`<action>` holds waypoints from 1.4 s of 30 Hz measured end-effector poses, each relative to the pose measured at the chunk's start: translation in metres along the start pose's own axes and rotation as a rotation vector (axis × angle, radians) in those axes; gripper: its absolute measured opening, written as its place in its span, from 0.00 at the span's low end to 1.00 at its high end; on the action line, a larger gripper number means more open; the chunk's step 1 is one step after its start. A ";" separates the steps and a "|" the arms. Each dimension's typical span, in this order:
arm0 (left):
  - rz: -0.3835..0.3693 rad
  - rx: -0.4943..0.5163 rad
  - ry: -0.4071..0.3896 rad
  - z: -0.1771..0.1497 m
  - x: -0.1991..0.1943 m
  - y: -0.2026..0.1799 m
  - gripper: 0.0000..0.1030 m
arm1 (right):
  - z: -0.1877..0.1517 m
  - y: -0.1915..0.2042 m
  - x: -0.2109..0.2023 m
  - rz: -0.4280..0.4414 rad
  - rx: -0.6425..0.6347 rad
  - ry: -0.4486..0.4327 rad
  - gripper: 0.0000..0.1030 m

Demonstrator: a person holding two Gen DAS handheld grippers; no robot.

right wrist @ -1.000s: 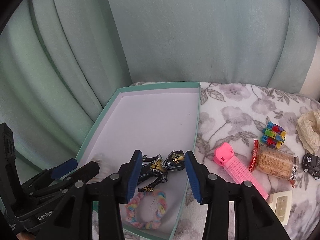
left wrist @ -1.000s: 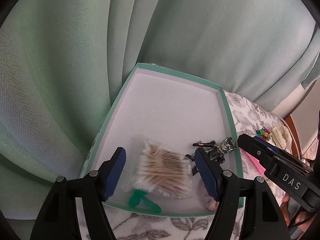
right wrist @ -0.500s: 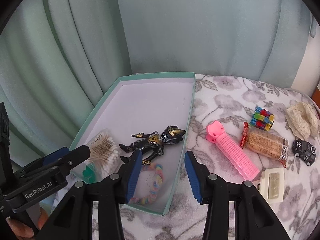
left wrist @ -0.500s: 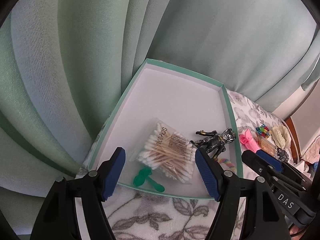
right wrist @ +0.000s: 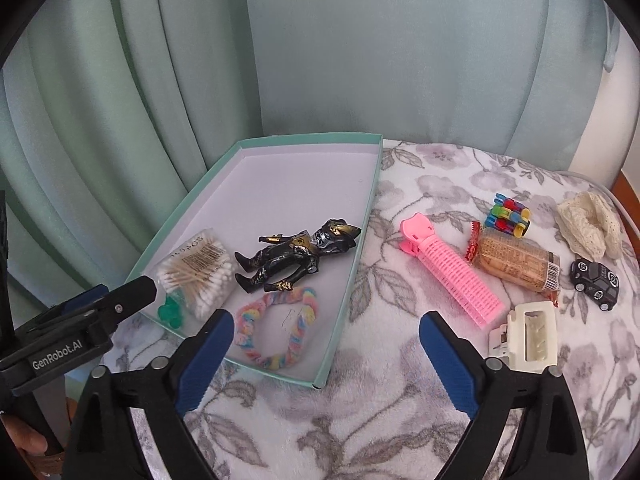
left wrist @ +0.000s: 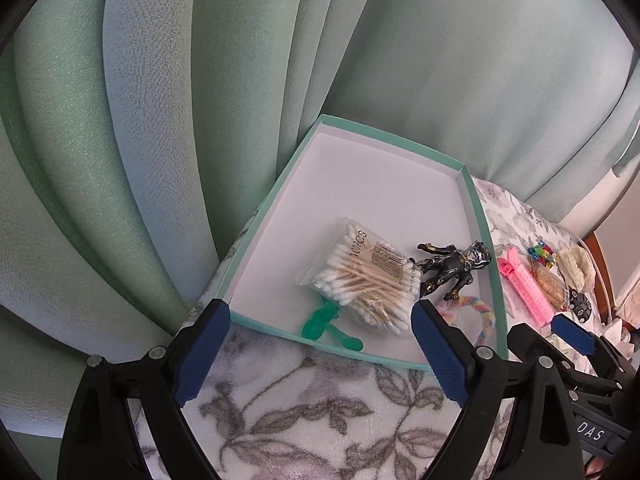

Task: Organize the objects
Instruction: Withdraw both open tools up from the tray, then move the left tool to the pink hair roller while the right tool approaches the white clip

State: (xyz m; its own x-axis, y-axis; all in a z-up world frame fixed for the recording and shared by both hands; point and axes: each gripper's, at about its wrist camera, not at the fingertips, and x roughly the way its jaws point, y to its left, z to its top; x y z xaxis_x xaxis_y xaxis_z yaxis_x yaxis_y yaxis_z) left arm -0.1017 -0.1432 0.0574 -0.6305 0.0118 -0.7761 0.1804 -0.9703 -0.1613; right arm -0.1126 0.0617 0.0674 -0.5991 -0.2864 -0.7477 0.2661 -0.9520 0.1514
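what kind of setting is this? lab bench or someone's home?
Looks like a home, probably a bedroom or living room. The surface is a soft floral blanket, pale green curtains hang behind it, and household bits such as a pink hair roller and a toy car lie beside a teal box.

Box [right wrist: 344,280]: far half bare, open from above; near half taken by swabs [right wrist: 198,274], figure [right wrist: 294,258], scrunchie [right wrist: 276,332]. Curtain [right wrist: 160,80] crowds its far and left sides. Blanket [right wrist: 320,420] before the box: clear.
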 end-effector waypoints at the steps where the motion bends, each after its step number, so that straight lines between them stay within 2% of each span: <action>1: 0.002 0.000 0.002 -0.001 0.000 0.000 0.90 | -0.001 0.000 -0.001 -0.003 -0.005 -0.002 0.97; 2: 0.003 0.000 0.002 -0.002 0.000 0.001 0.90 | -0.002 0.000 -0.002 -0.006 -0.011 -0.004 1.00; 12: 0.016 0.000 -0.039 -0.006 -0.007 0.003 0.90 | -0.009 0.003 -0.017 -0.037 -0.075 -0.092 1.00; 21: -0.001 0.029 -0.077 -0.007 -0.013 -0.007 0.90 | -0.011 -0.005 -0.023 -0.001 -0.072 -0.094 1.00; 24: 0.000 0.040 -0.086 -0.007 -0.015 -0.012 0.90 | -0.014 -0.010 -0.025 -0.017 -0.068 -0.090 1.00; 31: -0.006 0.083 -0.090 -0.008 -0.017 -0.031 0.90 | -0.016 -0.038 -0.043 -0.058 -0.019 -0.125 1.00; 38: -0.111 0.103 -0.063 -0.009 -0.017 -0.059 0.90 | -0.016 -0.086 -0.067 -0.097 0.103 -0.160 1.00; 40: -0.125 0.125 -0.057 -0.010 -0.016 -0.071 0.90 | -0.019 -0.102 -0.072 -0.085 0.134 -0.165 1.00; 42: -0.143 0.156 -0.050 -0.012 -0.017 -0.083 0.90 | -0.023 -0.114 -0.076 -0.110 0.151 -0.167 1.00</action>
State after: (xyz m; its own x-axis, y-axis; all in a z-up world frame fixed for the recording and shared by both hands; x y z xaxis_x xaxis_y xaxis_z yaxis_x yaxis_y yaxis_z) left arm -0.0967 -0.0599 0.0767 -0.6787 0.1435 -0.7203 -0.0301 -0.9853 -0.1679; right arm -0.0802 0.1944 0.0921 -0.7377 -0.1824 -0.6500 0.0844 -0.9802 0.1792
